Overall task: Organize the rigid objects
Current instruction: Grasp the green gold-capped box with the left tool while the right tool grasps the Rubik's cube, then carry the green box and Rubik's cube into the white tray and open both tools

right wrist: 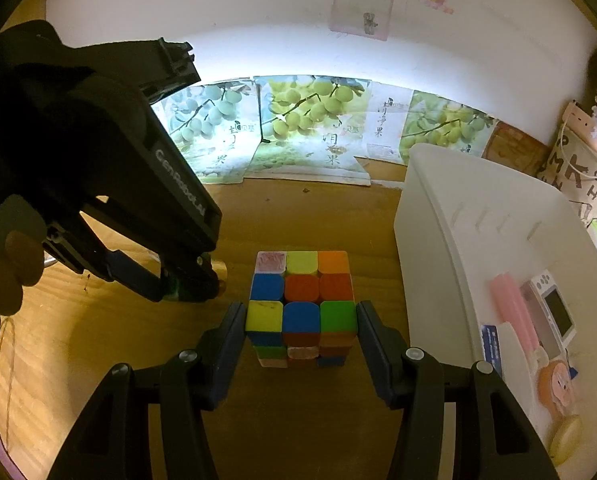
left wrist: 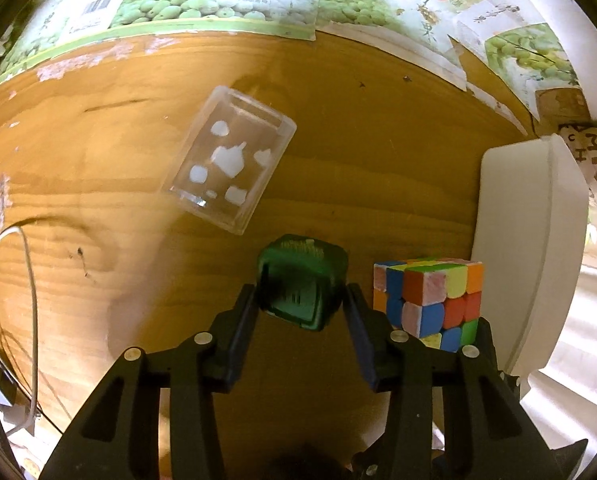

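Our left gripper (left wrist: 300,300) pinches the green block (left wrist: 300,284) between its jaws above the desk (left wrist: 98,240); our right gripper (right wrist: 300,320) clamps the colour cube (right wrist: 300,300), beside the white bin (right wrist: 458,220).

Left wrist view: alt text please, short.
The left gripper has its fingers closed on a small green block over a wooden table. A colour puzzle cube sits just right of it beside a white bin; a clear plastic box lies farther back.
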Tool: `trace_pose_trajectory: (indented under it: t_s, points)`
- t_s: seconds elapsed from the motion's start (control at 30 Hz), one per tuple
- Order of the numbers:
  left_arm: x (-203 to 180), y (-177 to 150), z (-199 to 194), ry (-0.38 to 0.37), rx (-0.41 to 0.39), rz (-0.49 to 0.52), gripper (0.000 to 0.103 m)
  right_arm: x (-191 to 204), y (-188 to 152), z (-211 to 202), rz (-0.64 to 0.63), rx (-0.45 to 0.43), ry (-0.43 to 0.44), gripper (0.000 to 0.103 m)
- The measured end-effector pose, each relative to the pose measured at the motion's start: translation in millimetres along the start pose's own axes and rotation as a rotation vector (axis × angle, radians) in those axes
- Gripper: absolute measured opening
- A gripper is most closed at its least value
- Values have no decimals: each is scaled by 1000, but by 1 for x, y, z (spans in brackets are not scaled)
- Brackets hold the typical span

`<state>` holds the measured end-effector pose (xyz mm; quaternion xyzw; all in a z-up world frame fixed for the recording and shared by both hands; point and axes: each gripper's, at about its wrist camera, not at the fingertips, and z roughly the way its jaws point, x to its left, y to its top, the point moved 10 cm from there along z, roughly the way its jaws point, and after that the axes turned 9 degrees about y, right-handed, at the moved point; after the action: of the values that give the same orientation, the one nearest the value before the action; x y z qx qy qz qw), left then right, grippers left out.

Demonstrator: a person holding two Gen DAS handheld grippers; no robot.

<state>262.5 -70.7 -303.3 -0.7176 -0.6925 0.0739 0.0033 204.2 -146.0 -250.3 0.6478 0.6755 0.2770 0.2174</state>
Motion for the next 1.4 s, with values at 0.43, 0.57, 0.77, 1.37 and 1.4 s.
trace_pose_trajectory:
  t_s: [0.43, 0.57, 0.77, 1.37, 1.4]
  points:
    - [21, -44, -56, -38, -119, 41, 47, 20, -2, -49, -16, -90, -10, 56]
    - [30, -58, -81, -58, -166, 57, 47, 25, 3, -71, -34, -139, -16, 56]
    - [20, -60, -107, -70, -237, 52, 47, 24, 18, -103, -40, -207, -17, 56]
    - [-65, -74, -137, -135, -335, -42, 47, -67, 39, -170, -160, -257, 42, 56]
    - [-71, -74, -136, -137, -334, -44, 47, -73, 39, -171, -167, -252, 43, 56]
